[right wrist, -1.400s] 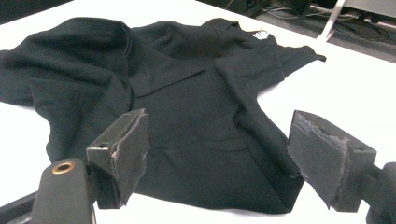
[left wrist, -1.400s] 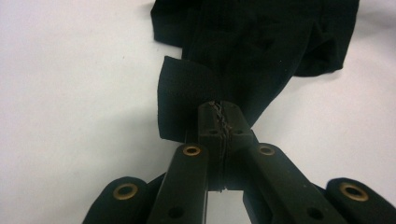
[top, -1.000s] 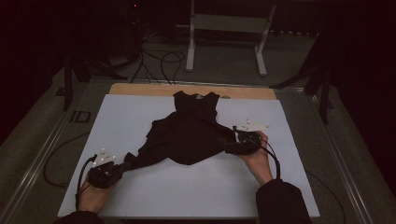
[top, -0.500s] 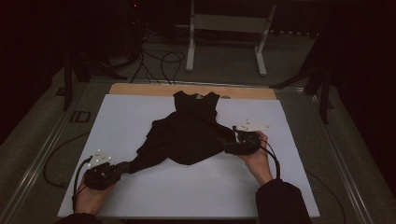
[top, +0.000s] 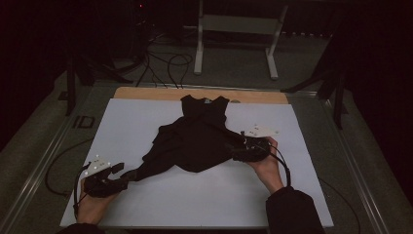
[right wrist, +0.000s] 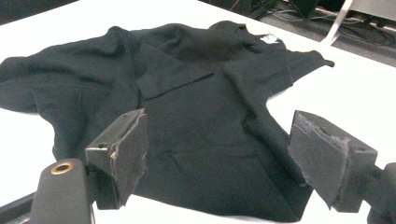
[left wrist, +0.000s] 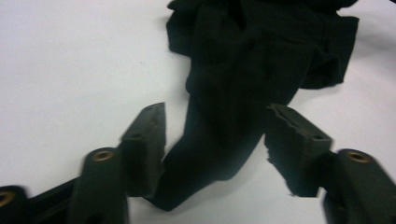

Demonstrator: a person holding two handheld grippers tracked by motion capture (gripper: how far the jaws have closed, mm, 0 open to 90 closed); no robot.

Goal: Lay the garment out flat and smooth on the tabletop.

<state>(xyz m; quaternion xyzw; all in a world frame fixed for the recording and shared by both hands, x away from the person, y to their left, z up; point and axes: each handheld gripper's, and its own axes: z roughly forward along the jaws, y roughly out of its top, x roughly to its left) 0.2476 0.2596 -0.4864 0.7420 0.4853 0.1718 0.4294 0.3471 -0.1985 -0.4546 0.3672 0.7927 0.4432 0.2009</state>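
Left tongs (left wrist: 215,135) opened astride garment (left wrist: 233,93).

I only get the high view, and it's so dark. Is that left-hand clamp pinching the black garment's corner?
Observer: No. In the left gripper view, the left gripper has just been opening its jaws. The black garment trails a corner between them, not clamped.
Operator: And the right one?
Observer: The right gripper stands open too, with the hem lying between its jaws.
Operator: Anything else I'm missing?
Observer: A small white label shows at the neckline.
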